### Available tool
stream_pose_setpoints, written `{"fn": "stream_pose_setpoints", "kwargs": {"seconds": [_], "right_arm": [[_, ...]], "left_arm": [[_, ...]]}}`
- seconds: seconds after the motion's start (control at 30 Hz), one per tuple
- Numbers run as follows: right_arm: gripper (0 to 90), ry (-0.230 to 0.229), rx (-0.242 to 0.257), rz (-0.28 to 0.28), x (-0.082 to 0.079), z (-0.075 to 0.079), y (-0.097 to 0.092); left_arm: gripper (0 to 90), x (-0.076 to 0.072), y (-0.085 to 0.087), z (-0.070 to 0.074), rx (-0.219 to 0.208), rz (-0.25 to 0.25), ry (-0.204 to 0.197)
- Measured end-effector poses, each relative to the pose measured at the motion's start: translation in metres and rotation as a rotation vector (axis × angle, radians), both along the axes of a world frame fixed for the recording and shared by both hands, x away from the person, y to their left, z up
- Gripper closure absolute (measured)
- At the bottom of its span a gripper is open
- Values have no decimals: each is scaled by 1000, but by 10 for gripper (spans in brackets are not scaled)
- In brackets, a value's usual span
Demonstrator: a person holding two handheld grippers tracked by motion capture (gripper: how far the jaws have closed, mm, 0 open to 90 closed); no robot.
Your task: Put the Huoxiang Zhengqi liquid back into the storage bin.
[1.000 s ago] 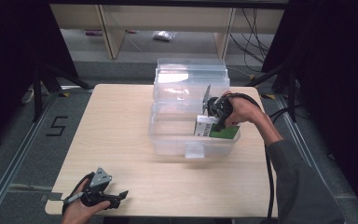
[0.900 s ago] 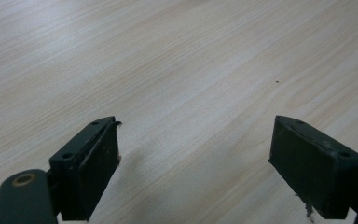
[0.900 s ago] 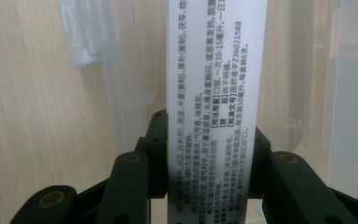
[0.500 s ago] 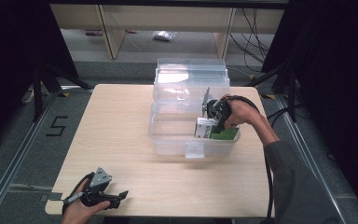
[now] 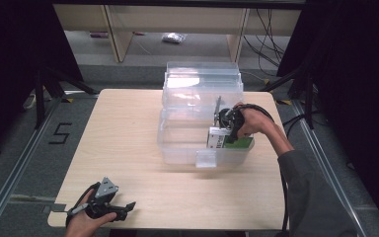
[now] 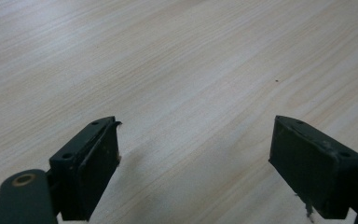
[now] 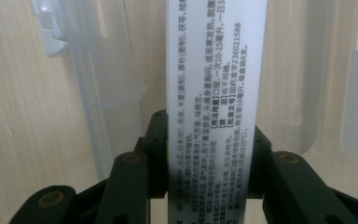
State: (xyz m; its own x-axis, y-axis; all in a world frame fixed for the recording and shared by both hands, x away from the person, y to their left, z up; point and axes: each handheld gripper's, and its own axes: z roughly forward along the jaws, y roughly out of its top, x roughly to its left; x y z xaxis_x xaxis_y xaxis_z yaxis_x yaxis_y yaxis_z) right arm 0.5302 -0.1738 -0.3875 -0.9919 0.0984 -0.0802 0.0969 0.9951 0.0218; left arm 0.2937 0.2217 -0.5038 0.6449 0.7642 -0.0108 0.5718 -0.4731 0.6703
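My right gripper reaches down into the right end of a clear plastic bin and is shut on a white box with printed text. In the right gripper view the white box stands upright between the two black jaws of the right gripper, whose pads press on both its sides. A green part shows beside the box, low in the bin. My left gripper rests near the table's front left corner. In its own view the left gripper is open over bare wood.
The bin's clear lid is folded back behind it, and a latch tab hangs at its front wall. The light wooden table spreads left of the bin. Shelving and cables stand on the floor beyond the far edge.
The right gripper has sunk slightly into the bin with the white box. The left gripper has stayed where it was.
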Motion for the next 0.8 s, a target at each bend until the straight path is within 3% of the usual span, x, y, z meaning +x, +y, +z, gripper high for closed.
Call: {"fn": "stream_pose_setpoints", "kwargs": {"seconds": [0.13, 0.23, 0.3, 0.33, 0.43, 0.67, 0.8], "right_arm": [[636, 17, -1, 17, 0, -8, 0], [635, 24, -27, -25, -2, -9, -1], [634, 31, -27, -10, -1, -11, -1], [634, 22, -3, 21, 0, -13, -2], [632, 38, -37, -12, -1, -15, -1], [624, 43, -65, -7, -2, -21, 2], [601, 60, -48, -19, -3, -20, 2]], "left_arm": [[152, 0, 0, 0, 0, 0, -1], [151, 0, 0, 0, 1, 0, 0], [151, 0, 0, 0, 0, 0, 1], [151, 0, 0, 0, 0, 0, 1], [151, 0, 0, 0, 0, 0, 1], [151, 0, 0, 0, -2, -1, -1], [151, 0, 0, 0, -2, 0, 0]]}}
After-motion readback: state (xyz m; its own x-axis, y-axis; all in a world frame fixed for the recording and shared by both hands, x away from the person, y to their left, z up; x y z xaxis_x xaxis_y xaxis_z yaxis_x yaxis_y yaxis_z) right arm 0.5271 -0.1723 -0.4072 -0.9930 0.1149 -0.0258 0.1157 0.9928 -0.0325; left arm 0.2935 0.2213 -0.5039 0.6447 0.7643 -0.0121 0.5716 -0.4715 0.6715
